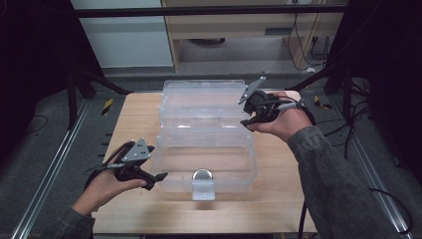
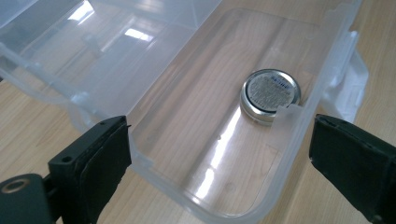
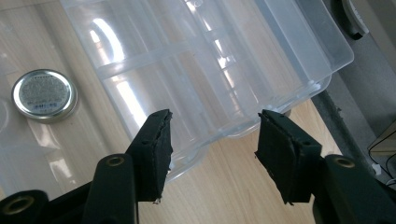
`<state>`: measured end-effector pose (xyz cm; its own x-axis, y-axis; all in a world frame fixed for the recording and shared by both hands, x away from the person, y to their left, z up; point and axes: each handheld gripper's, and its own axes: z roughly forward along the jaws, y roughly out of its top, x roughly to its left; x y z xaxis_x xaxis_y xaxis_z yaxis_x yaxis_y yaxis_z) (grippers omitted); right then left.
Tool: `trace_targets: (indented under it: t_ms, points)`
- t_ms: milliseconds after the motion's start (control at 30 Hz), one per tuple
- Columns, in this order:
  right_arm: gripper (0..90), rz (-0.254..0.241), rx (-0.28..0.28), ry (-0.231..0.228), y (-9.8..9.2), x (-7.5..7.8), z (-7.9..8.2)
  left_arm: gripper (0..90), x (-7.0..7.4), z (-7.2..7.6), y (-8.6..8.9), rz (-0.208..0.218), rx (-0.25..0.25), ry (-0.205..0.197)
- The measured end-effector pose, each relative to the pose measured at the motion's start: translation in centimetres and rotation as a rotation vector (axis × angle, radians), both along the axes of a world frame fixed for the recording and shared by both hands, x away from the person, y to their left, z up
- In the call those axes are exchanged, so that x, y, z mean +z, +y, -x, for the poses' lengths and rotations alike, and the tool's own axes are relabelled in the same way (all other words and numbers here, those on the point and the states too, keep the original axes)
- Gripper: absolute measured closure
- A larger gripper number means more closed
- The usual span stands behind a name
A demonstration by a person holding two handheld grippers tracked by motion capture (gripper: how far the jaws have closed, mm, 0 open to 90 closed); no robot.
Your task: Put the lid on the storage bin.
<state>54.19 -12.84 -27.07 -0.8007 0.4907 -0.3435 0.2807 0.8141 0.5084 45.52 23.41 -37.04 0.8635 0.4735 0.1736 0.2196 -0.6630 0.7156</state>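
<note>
Clear plastic box (image 1: 204, 159) sits mid-table (image 1: 134, 114), lid (image 1: 201, 102) flipped open behind it, flat on the wood. Round metal tin (image 2: 270, 94) lies inside the box by the front wall, near the latch (image 1: 203, 189). Left gripper (image 1: 155, 178) at the box's left front corner: jaws spread wide, box end between them in the left gripper view, pads not touching. Right gripper (image 1: 247, 123) over the lid's right edge: jaws apart, lid rim seen between them, nothing pinched.

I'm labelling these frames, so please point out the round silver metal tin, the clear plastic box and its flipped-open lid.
Round silver metal tin (image 2: 271, 93): left gripper view, middle of its printed top.
Clear plastic box (image 1: 251, 164): high view, right wall.
Flipped-open clear plastic lid (image 3: 299, 60): right gripper view, inner face.
</note>
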Motion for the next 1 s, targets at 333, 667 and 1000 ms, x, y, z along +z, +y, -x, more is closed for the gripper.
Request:
trace_targets:
  t_ms: [333, 667, 1000]
  points:
    - [49.1, -0.007, 0.0, -0.024, 0.4, 0.4, -1.7, 6.7, -0.2, 0.1, -1.7, -0.019, -0.061, 0.032]
    - [50.3, -0.01, 0.022, -0.034, 0.9, -0.1, -2.8, 8.8, -1.8, 0.2, -2.9, -0.052, -0.102, 0.067]
    - [54.6, 0.038, 0.075, -0.018, 2.7, -1.8, -4.2, 17.1, -3.2, -0.1, -3.7, -0.067, -0.112, 0.106]
